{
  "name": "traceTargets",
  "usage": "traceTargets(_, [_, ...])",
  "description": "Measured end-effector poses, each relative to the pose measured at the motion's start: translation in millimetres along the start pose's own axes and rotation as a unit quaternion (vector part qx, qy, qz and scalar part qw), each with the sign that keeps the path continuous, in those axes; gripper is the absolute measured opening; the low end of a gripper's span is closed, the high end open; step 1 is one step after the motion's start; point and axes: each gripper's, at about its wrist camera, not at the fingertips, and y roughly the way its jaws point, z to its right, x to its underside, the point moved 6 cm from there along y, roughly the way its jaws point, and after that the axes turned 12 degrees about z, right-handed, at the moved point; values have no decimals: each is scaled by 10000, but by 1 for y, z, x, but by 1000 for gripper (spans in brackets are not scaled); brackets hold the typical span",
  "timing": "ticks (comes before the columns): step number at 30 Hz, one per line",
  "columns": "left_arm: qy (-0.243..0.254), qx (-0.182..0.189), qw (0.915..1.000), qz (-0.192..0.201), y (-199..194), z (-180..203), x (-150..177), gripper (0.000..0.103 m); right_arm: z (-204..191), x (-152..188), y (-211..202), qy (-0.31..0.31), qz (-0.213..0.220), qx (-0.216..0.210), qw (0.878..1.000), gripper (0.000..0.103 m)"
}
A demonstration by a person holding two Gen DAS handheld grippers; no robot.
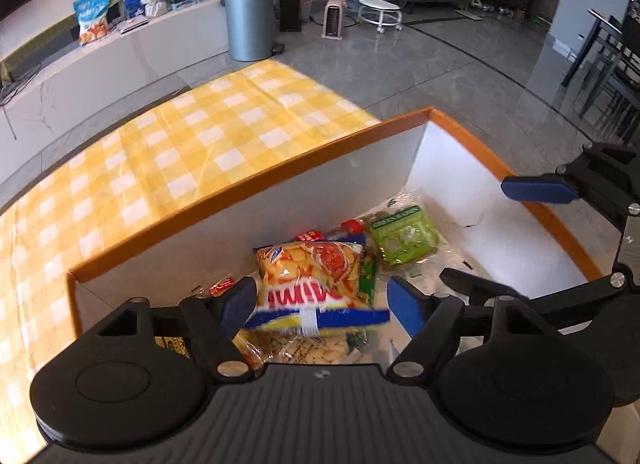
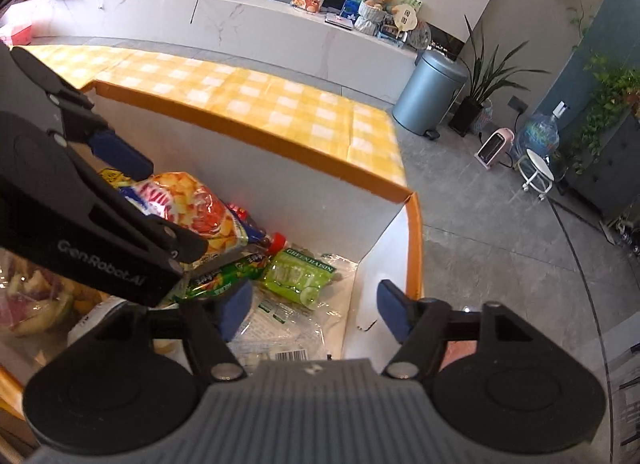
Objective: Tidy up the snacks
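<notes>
An orange-rimmed white box [image 1: 248, 180] holds several snack packets. My left gripper [image 1: 320, 304] hangs open over it, with an orange chip bag [image 1: 316, 276] between its blue pads, apparently loose and blurred. A green raisin packet [image 1: 404, 236] lies deeper in the box. My right gripper [image 2: 316, 304] is open and empty above the box's right corner; its blue pad [image 1: 536, 189] shows in the left wrist view. In the right wrist view the chip bag [image 2: 192, 204], a green packet [image 2: 224, 276] and the raisin packet [image 2: 300, 276] lie in the box [image 2: 256, 136].
The box stands on a yellow checked tablecloth [image 1: 160, 144]. The table ends beyond it, over grey floor with a metal bin [image 1: 248, 20]. A white counter [image 2: 240, 24] with more snacks and a teddy bear runs behind.
</notes>
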Motion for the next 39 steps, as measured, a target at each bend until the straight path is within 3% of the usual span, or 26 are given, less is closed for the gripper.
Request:
traceTargets(5, [123,9,9996,236,-29,6,-11,87,-3,-8,-22,-258,113,74,9996,79])
traceTargets(12, [191,-109,9944,1032,-90,10,-18,87,-4,-25,-76,-107,697,309,9970,80])
traceTargets(17, [369,-482,9794,1927,-141,14,-19,87,-12,-35,-123,266,1353,420,9896,83])
traceTargets(24, [406,-869,9549,2811,-196,25,-14,88,-30,-43,-177,1047,2002,387,9734,90])
traceTargets(32, [336,-1339,9344,3283,-222,27,2,94,-66,-34,-209,1758,2474,523,9514,95])
traceTargets(39, [103,-1530,9370,3139,-220,19,21,97,-95,-13,-219,1840,2627,799,9438,97])
